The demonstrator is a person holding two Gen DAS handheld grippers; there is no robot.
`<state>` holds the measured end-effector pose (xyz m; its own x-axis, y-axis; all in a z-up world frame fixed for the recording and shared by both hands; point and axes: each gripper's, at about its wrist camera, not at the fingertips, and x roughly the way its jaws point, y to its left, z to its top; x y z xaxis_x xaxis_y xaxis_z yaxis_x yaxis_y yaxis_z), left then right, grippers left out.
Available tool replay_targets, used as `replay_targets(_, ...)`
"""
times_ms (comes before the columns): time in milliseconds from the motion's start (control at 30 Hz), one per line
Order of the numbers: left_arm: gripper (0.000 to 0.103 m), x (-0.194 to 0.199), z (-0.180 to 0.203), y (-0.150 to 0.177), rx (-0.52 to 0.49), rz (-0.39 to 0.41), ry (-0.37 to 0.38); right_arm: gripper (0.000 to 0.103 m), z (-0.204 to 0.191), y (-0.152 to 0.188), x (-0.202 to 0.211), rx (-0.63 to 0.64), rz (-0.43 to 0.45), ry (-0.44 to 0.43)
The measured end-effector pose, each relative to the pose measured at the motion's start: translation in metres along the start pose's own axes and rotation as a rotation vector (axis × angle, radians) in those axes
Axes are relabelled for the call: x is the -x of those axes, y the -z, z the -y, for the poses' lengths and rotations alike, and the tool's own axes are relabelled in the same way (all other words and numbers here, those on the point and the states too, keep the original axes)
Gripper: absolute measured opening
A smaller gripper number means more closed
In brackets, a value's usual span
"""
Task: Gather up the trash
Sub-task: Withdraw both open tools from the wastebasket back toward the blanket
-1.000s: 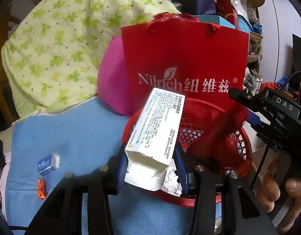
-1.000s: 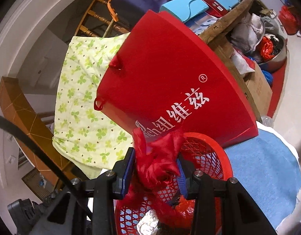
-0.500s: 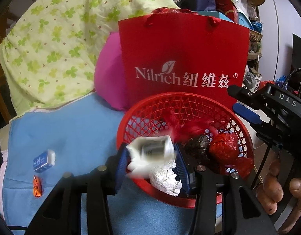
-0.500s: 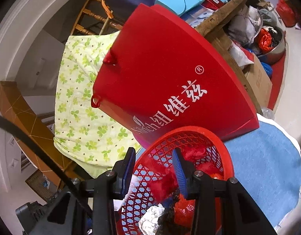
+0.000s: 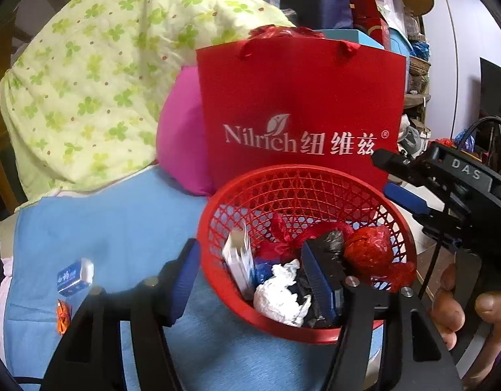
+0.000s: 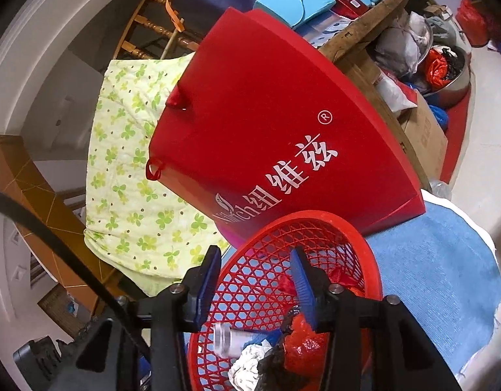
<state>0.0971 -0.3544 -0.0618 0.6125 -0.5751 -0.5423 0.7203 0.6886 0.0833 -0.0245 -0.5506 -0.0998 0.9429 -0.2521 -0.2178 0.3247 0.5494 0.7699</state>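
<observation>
Both grippers, left (image 5: 250, 270) and right (image 6: 255, 288), have just been opening and stand spread, empty, above the red basket (image 5: 283, 176). Withdraw upward; approach the blue carton (image 5: 75, 276) low.

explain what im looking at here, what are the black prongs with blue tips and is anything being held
No robot here: a person holds a handheld two-finger gripper in each hand, each with a fisheye camera looking along its fingers. The black prongs with blue pads are those fingers.

The left wrist view shows the left gripper over a red basket; at its right edge are the right gripper and the person's hand. The right wrist view looks past the right gripper into the same basket.

Both jaws have just been opening and hold nothing. The white carton, red plastic bag and crumpled tissue lie in the basket. Still on the blue cloth: a small blue box and an orange wrapper. A red gift bag stands behind.
</observation>
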Motion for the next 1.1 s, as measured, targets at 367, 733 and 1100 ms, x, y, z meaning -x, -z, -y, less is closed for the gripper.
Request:
replay_targets(367, 0.072, 0.003, -0.031, 0.021, 0.063, -0.016, -0.063, 0.059, -0.018, 0.005, 0.003, 0.1, 0.03, 0.023)
replay_targets(733, 0.072, 0.013, -0.081, 0.054, 0.158, -0.048, -0.146, 0.064, -0.062, 0.03, -0.004, 0.29, 0.039, 0.022)
replay_targets(1100, 0.072, 0.022, -0.144, 0.093, 0.26, -0.11, -0.252, 0.07, -0.132, 0.085, -0.012, 0.496, 0.027, -0.114)
